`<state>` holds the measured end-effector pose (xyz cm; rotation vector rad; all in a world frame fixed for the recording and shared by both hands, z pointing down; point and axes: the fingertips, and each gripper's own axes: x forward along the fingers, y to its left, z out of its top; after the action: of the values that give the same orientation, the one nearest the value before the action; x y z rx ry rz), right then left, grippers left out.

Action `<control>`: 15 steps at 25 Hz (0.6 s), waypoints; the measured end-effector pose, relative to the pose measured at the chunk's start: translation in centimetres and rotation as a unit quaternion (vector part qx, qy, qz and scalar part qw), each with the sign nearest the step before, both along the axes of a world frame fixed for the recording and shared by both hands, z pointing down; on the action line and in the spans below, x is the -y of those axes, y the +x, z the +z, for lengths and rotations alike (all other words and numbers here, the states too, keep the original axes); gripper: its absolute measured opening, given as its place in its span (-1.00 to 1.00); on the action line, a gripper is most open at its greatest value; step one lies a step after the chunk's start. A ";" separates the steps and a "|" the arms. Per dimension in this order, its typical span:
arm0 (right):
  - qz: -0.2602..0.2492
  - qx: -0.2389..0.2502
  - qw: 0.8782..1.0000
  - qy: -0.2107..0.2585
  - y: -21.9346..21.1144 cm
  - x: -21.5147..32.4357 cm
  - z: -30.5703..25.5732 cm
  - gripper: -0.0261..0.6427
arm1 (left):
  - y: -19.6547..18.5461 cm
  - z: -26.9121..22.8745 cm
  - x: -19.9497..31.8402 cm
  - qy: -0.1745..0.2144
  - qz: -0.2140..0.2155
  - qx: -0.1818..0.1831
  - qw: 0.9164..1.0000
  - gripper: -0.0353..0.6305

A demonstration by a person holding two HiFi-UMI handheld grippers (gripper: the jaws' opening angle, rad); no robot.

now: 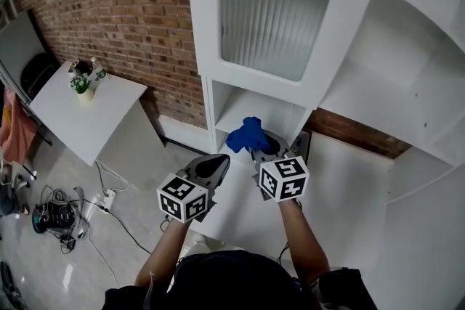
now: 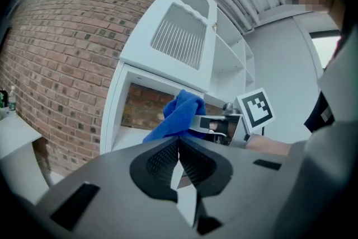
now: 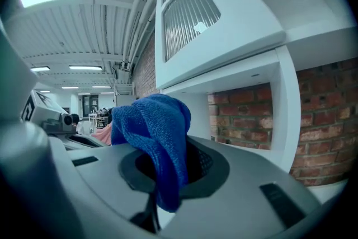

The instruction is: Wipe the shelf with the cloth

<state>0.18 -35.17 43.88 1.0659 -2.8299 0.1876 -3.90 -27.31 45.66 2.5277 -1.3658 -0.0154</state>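
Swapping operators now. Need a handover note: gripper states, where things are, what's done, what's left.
Left hand-held gripper: jaws together, empty, beside the right one.
Right hand-held gripper: shut on the blue cloth, which bunches over its jaws.
The cloth is held up in front of the open shelf of the white cabinet; no contact with the shelf shows.
Done: cloth in grip, brought to the shelf.
Left: press it onto the shelf and wipe. The frames don't show whether any wiping has happened.

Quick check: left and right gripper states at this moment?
Left gripper: jaws shut, nothing between them.
Right gripper: shut on the blue cloth.
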 end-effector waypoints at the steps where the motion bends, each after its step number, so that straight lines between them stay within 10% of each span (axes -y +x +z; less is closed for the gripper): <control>1: 0.007 -0.004 1.000 0.001 -0.2 0.4 0.1 -0.74 | -0.3 0.1 0.3 -0.001 0.006 -0.001 1.000 -0.84; 15: 0.073 -0.057 0.996 0.007 -3.8 4.8 1.9 -0.73 | -4.6 -0.4 3.3 0.000 0.059 -0.011 0.998 -0.84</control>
<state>-3.58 -40.02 45.74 1.2461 -2.6569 0.1159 -8.46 -30.65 45.22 2.5954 -1.2058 -0.0213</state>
